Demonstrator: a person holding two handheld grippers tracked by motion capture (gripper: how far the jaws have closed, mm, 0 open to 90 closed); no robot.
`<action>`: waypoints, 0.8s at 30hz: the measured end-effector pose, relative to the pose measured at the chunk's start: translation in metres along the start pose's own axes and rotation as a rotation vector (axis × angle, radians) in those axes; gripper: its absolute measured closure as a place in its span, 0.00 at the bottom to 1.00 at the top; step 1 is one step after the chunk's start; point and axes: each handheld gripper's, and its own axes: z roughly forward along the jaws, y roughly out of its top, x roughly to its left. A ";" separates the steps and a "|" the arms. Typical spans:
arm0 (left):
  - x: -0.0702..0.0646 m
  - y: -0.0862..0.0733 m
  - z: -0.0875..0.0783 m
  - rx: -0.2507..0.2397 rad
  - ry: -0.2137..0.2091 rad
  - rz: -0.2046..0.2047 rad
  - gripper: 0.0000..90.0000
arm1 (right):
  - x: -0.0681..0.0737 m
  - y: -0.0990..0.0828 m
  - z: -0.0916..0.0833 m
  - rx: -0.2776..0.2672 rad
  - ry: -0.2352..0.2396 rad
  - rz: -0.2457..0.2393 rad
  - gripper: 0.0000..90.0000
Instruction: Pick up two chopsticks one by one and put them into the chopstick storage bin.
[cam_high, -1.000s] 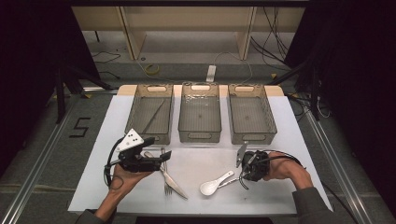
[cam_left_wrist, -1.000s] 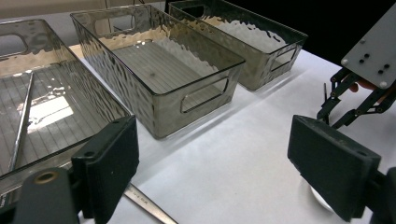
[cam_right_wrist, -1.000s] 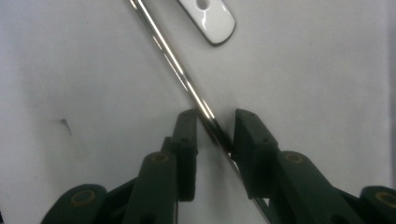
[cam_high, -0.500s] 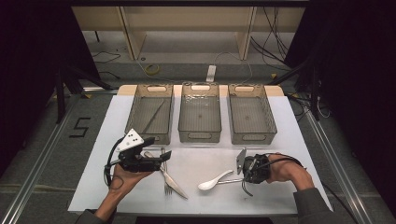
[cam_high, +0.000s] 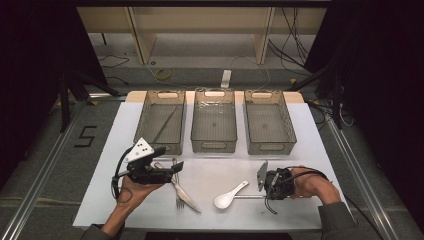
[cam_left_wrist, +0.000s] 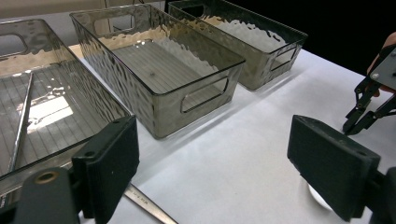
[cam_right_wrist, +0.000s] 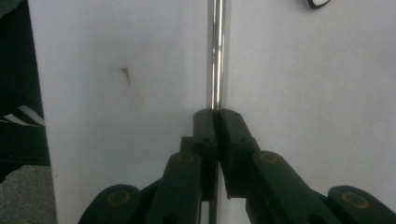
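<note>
Pinching the metal rod (cam_right_wrist: 218, 56), the right claw (cam_right_wrist: 216, 114) was closed low for lifting; the left claw (cam_left_wrist: 219, 158) was held spread, empty.

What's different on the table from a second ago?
The right gripper came down toward the near edge, beside the white spoon; its fingers have just been closing and now pinch the thin metal rod. The spoon turned slightly. The left gripper, fork and three bins stayed put.
</note>
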 end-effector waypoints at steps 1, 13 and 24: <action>0.000 0.000 0.000 0.002 0.000 0.000 0.18 | 0.001 -0.002 -0.001 0.003 0.014 0.011 0.96; -0.003 -0.001 0.008 0.034 -0.033 -0.002 0.18 | 0.004 -0.013 -0.031 -0.066 -0.063 0.039 0.96; -0.033 -0.001 0.034 0.138 -0.176 0.099 0.19 | 0.006 0.020 -0.052 -0.135 -0.144 -0.025 0.96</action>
